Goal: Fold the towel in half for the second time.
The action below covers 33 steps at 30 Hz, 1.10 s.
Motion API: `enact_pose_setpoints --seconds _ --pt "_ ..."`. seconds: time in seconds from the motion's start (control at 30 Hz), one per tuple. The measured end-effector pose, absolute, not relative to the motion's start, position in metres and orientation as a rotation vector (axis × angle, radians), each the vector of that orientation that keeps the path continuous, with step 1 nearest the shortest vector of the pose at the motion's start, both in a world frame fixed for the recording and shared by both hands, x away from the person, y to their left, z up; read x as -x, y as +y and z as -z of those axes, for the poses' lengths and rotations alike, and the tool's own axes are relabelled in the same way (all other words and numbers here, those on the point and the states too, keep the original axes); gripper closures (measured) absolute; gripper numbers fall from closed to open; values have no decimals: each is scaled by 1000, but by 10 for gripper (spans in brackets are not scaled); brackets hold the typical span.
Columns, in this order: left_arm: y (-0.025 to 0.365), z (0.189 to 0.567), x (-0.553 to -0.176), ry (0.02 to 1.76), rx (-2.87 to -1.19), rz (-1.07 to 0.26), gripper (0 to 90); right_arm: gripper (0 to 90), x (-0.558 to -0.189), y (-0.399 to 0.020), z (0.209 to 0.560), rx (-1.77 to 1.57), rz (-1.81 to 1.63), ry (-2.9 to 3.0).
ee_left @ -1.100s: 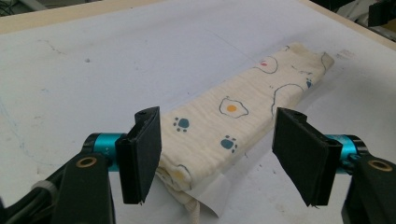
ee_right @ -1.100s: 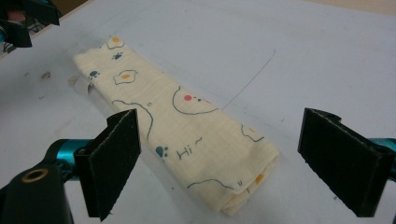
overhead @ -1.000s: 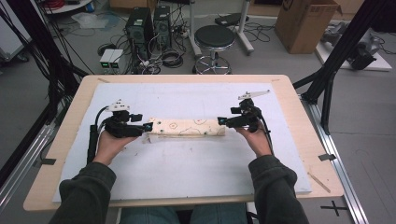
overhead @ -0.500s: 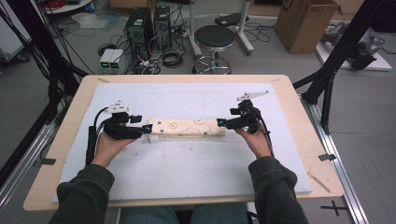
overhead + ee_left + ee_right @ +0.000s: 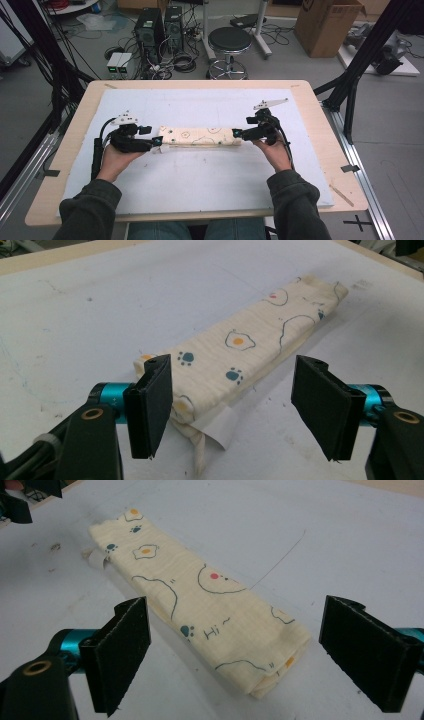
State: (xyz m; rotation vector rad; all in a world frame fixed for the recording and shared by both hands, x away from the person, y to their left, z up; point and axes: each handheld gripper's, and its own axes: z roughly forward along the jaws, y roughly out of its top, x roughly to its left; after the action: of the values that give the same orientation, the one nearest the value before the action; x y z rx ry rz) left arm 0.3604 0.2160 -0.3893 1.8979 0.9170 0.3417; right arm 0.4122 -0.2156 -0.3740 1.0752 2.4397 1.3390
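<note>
White mat (image 5: pixel 210 175): folded cloth (image 5: pixel 200 136) between spread claws.

The table (image 5: pixel 320 95) is seen from above and behind the person, looking forward and down. Each gripper view is taken low and close, along its 2 black jaws. The folded printed cloth (image 5: pixel 235 365), ahead of both grippers, is shared from opposite ends.

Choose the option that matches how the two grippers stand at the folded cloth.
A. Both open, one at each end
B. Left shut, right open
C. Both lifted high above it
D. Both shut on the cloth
A: the left gripper and the right gripper each have their fingers spread wide at opposite ends of the folded cloth, which lies flat on the table.
</note>
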Motion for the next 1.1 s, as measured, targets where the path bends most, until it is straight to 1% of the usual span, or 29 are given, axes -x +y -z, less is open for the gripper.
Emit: enact_pose_setpoints --seconds 0.17,0.43,1.1 --pt "219 391 -356 915 -1899 -344 333 122 -407 -214 373 -1060 -1351 2430" --pt "219 387 -346 890 -1907 -363 331 123 -396 -220 383 -1049 -1353 2406" --pt "224 394 -320 885 -1896 -370 322 123 -371 -231 385 -1000 -1358 2407"
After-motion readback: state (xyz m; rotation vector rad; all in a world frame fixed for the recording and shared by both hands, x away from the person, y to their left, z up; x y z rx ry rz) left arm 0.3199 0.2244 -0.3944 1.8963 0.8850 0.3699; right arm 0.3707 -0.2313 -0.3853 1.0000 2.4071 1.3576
